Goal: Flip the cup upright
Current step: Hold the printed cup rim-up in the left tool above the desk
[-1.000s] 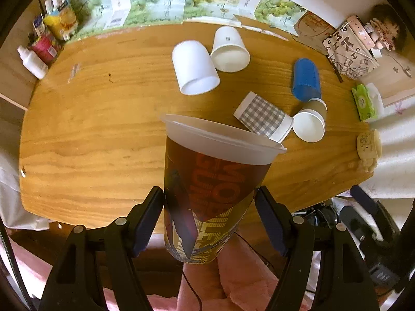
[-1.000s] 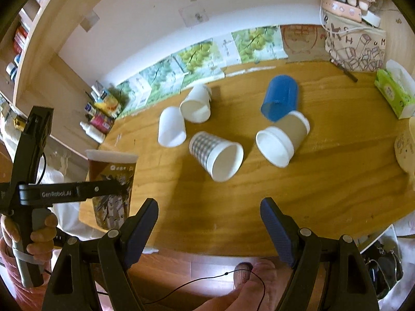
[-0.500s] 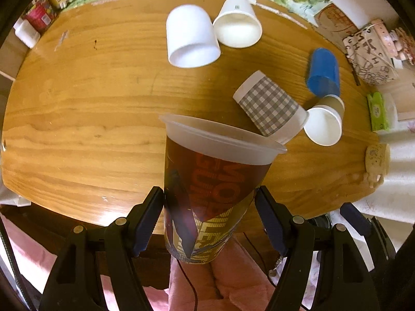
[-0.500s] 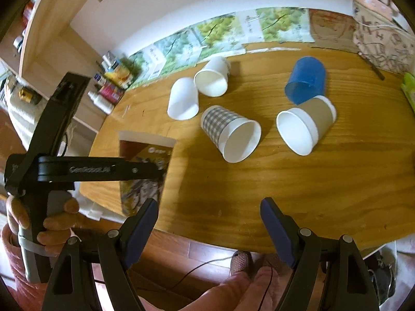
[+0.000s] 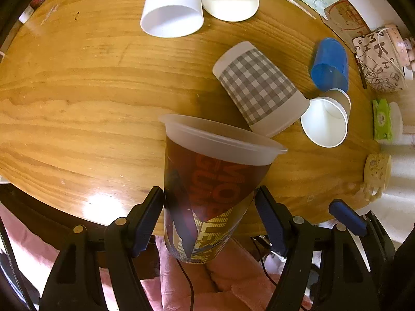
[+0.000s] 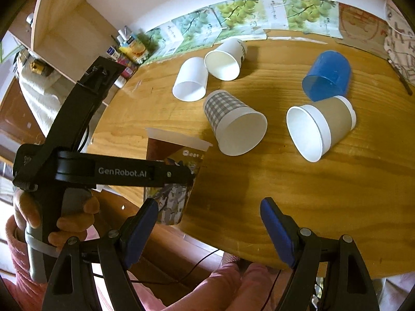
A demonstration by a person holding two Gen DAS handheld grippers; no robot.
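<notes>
My left gripper (image 5: 208, 215) is shut on a printed plastic cup (image 5: 207, 181) with a frosted rim, held upright above the near edge of the wooden table (image 5: 77, 103). The same cup (image 6: 173, 171) shows in the right wrist view, held by the left gripper (image 6: 181, 175). My right gripper (image 6: 210, 229) is open and empty over the table's near edge. Several cups lie on their sides: a checked one (image 6: 233, 124), a brown-sleeved one (image 6: 319, 129), a blue one (image 6: 326, 77) and two white ones (image 6: 190, 80) (image 6: 225, 59).
Bottles and cartons (image 6: 129, 49) stand at the table's far left by a wooden shelf (image 6: 64, 26). A patterned bag (image 5: 378, 62), a green tissue pack (image 5: 382, 119) and a small cream mug (image 5: 376, 173) lie at the right.
The left gripper has carried the printed cup forward over the table's near edge, closer to the checked cup. The right gripper has also moved a little forward, still open.
</notes>
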